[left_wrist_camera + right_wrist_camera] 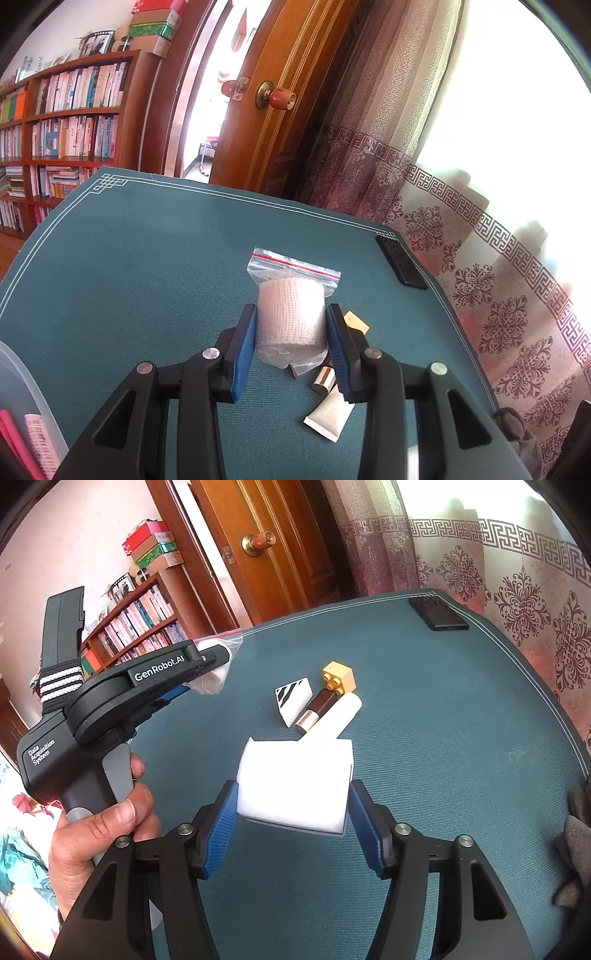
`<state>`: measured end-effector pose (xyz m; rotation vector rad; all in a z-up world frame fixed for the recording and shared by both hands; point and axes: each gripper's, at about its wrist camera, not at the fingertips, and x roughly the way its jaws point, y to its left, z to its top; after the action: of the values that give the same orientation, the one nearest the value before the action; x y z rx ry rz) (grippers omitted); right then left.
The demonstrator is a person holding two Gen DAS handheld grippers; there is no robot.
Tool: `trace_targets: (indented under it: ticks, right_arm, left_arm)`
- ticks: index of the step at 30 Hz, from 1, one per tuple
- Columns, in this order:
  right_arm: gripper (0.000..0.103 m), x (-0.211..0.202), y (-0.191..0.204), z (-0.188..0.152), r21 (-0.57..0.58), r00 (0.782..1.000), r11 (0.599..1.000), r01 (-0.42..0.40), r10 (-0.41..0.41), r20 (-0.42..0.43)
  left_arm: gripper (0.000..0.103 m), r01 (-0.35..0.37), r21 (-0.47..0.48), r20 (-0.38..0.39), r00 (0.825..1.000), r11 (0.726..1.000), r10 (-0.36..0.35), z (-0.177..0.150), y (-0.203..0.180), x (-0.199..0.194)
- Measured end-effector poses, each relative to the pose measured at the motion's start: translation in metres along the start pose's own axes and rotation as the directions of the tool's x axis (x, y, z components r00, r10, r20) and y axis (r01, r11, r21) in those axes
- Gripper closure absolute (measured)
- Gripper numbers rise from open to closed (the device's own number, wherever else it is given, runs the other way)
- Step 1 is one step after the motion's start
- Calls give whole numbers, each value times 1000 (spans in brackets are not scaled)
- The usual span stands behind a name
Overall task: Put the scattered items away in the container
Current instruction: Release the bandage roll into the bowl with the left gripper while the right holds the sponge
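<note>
Your left gripper [291,325] is clamped on the bagged gauze roll [291,314] — lifted above the green mat [129,258]. Your right gripper [293,808] grips the white sponge [295,779] over the mat — tube [340,716], lipstick [317,709] and yellow brick [339,677] lie just beyond it.

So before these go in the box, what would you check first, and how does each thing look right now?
1. Left hand-held gripper clamps the bagged gauze roll: ok.
2. Right hand-held gripper grips the white sponge block: ok, both pads touch it.
3. Clear container within reach: cannot tell, only its edge shows.
4. Room inside the container: cannot tell.
5. Table cleared: not ok; yellow brick, lipstick and cream tube remain.
</note>
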<state>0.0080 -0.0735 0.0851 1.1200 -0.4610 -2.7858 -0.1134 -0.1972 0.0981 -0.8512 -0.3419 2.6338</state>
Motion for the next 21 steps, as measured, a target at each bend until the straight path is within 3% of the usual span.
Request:
trace_targets:
  ticks: [6, 8, 14, 21]
  right_arm:
    - [40, 3, 7, -3, -1, 999, 999, -33, 33, -12]
    - [40, 6, 12, -4, -3, 998, 999, -52, 52, -18]
    - [40, 20, 36, -2, -26, 992, 992, -126, 124, -38]
    - [40, 30, 65, -3, -74, 980, 978, -195, 190, -65]
  left_arm:
    - [62, 42, -4, -2, 999, 999, -42, -5, 4, -25]
    - [62, 27, 3, 10, 1000, 1000, -27, -6, 8, -38]
    - [62, -70, 16, 66, 995, 997, 69, -3, 35, -83]
    - [62, -220, -6, 82, 972, 976, 220, -12, 81, -121]
